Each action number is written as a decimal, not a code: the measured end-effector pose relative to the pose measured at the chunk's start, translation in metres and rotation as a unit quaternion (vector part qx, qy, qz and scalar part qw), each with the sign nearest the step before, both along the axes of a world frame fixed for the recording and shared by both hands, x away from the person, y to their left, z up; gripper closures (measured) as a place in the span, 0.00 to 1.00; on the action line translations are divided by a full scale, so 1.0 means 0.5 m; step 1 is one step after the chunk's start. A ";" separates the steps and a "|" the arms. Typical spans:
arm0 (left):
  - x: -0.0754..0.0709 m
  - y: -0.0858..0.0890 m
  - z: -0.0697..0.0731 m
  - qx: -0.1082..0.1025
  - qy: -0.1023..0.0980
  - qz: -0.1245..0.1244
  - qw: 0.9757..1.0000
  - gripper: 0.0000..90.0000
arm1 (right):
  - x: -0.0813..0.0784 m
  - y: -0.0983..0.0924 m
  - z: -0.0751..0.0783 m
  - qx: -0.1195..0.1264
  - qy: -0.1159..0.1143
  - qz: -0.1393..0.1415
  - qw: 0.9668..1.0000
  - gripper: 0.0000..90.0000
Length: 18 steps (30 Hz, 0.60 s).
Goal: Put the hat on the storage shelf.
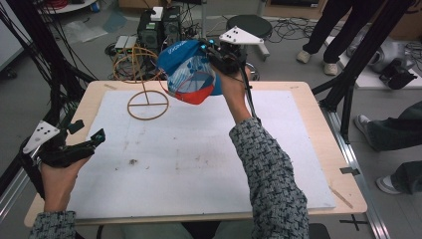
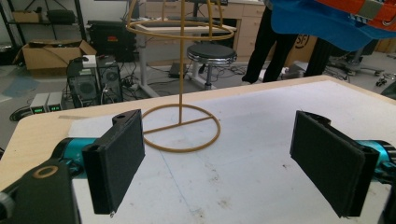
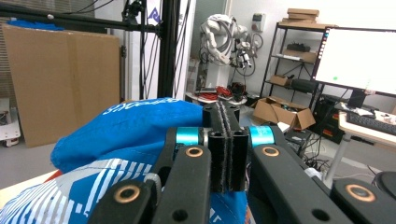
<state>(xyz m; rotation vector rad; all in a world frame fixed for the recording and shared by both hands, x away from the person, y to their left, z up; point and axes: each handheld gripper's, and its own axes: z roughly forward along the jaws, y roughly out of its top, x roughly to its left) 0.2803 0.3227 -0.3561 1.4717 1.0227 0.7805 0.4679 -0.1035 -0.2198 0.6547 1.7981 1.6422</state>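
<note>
Covering most of the wooden table (image 1: 318,107) is a white mat (image 1: 199,149), marked with a few dark specks near its middle. On the mat's far left part stands a yellow wire stand (image 1: 147,102): a round base ring with a crossbar, an upright rod, and wire hoops at the top.

Above the far middle of the table hangs a cap (image 1: 186,72), blue with white stripes and a red-orange edge, clear of the mat. It sits just to the right of the stand's top hoops; whether it touches them cannot be told. In the left gripper view the cap's blue underside shows at the upper right, higher than the stand's hoop.

The right gripper (image 1: 219,56) is raised at arm's length and clamped on the cap's cloth; in the right gripper view its jaws stand pressed together with blue fabric beside them.

The left gripper (image 1: 92,140) rests low at the table's near left edge, jaws wide apart with nothing between them, aimed toward the stand's base.
</note>
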 end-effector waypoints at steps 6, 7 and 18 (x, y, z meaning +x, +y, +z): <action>-0.001 0.003 0.001 -0.004 -0.002 0.000 1.000 0.20 | 0.018 0.026 0.014 0.002 0.001 0.000 1.000 1.00; -0.001 0.004 0.001 -0.003 -0.002 0.001 1.000 0.20 | 0.020 0.029 0.015 0.001 0.000 0.000 1.000 1.00; -0.003 0.009 0.005 -0.006 -0.005 0.002 1.000 0.20 | 0.041 0.072 0.042 0.006 -0.004 -0.002 1.000 1.00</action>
